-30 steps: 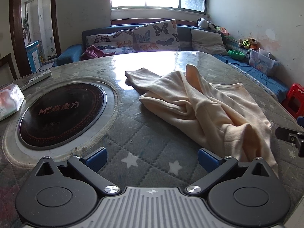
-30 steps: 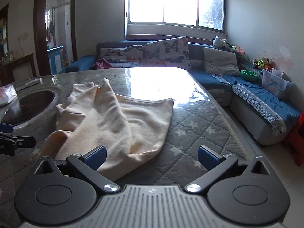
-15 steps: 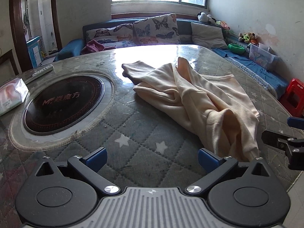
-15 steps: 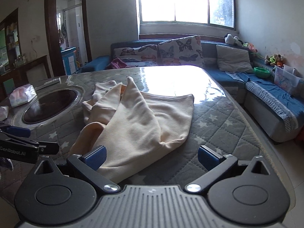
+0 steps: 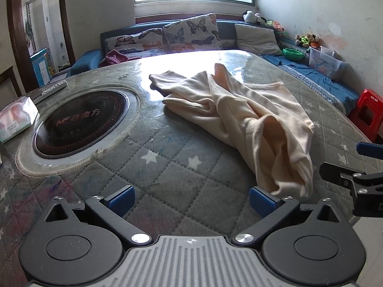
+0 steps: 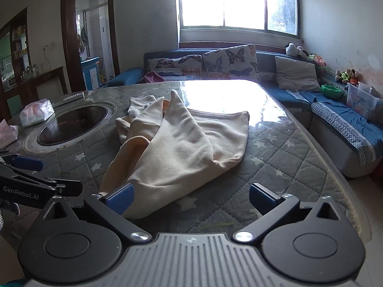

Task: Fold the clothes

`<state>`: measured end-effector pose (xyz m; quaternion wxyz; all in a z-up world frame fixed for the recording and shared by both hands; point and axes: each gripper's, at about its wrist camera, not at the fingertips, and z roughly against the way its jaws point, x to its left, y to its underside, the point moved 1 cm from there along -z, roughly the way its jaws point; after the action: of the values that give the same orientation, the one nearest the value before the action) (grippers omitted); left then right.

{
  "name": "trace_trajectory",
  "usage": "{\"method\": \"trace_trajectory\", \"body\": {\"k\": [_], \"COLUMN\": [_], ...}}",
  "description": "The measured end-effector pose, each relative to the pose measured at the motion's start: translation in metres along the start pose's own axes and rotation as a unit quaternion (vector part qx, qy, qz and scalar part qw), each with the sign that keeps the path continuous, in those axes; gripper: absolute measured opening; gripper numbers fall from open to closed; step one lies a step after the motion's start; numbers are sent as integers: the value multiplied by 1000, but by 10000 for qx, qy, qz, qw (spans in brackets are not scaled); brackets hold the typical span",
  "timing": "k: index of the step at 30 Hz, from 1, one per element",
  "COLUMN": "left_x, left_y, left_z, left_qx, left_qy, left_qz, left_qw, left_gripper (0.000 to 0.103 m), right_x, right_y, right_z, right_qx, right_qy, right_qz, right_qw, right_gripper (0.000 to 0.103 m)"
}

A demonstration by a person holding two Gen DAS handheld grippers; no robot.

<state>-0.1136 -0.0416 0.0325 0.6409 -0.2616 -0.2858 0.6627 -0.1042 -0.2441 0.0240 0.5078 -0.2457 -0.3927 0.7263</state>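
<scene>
Cream garment (image 5: 241, 117) lies crumpled on the quilted star-pattern table cover (image 5: 167, 167), unfolded, bunched into ridges; one cuffed end points toward 11 o'clock in the left wrist view, the bulk trails down to about 4 o'clock near the table edge. Left gripper (image 5: 190, 197): jaws spread wide, holding nothing, above bare cover; its right blue pad (image 5: 259, 199) sits just beside the garment's near hem. Right gripper (image 6: 190, 197): jaws likewise released, empty; its left pad (image 6: 119, 197) overlaps the garment's near edge in view, contact cannot be told. Round black cooktop (image 5: 81, 122) inset in the table at 10 o'clock of the garment; tissue pack (image 5: 16, 119) beyond it at 9 o'clock.
</scene>
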Motion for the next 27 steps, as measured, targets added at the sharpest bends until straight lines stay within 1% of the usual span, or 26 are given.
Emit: {"method": "trace_trajectory", "body": {"k": [11,16,27], "left_x": [-7,-11,-18], "left_y": [15,22,25], "left_z": [9,11,14], "left_qx": [-62,-26,-21], "left_qy": [53,29,2], "left_qz": [-86,-122,-228], "left_qw": [9999,9999,9997], "left_gripper": [103,103,103], "right_x": [4,5,4], "right_y": [13,20,23], "right_z": [12,16,23], "right_qx": [-59,-61,-161], "right_qy": [76,95,113], "right_qz": [-79,-78,-96], "right_qw": [9999,9999,9998], "right_gripper": [103,103,103]}}
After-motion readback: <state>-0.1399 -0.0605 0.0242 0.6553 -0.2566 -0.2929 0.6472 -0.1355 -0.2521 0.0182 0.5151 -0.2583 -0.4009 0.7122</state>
